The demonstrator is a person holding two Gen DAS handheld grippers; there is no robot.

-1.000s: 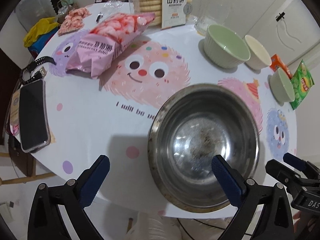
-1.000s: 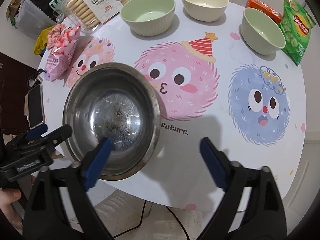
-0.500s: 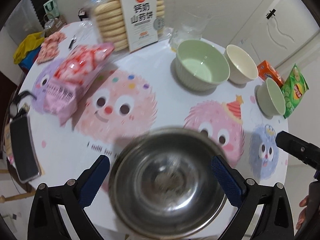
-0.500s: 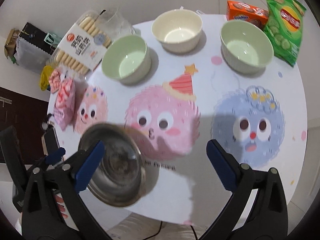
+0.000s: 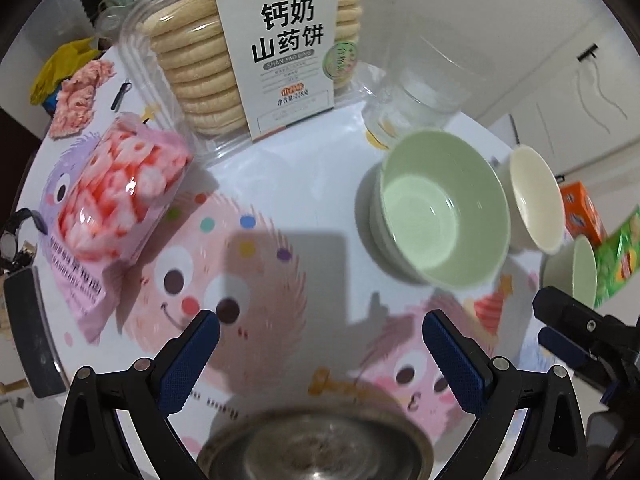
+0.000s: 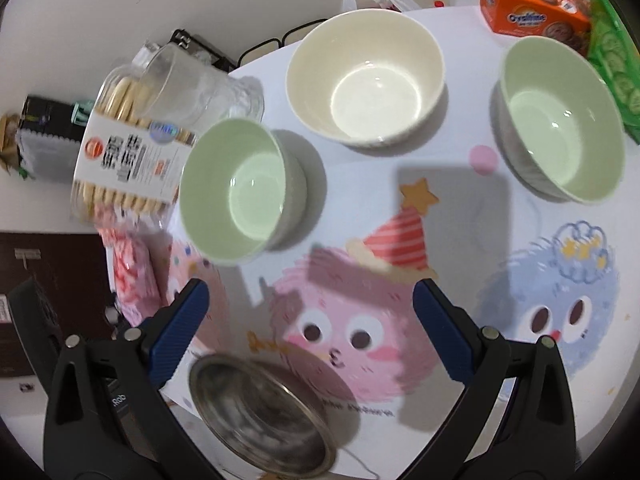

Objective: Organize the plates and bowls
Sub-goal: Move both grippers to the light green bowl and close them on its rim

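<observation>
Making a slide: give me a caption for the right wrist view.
Open right tool above cartoon tablecloth, facing two green bowls, a cream bowl; steel bowl near edge.

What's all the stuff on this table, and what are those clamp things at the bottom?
Green bowls: two, pale green; one near the biscuit tray, one at the right.
Cream bowl: one, off-white, far middle.
Steel bowl: one, silver, near edge.
Biscuit tray: one, clear with white label, far left.
Clear jar: one, lying beside the tray.
Pink snack bag: one, left.
Orange box: one, far right.
Green chip bag: one, right edge.
Phone: one, black, left edge.
Tablecloth: one, white with fuzzy cartoon faces.
Left gripper: black with blue pads, open.
Right gripper: same, open.
</observation>
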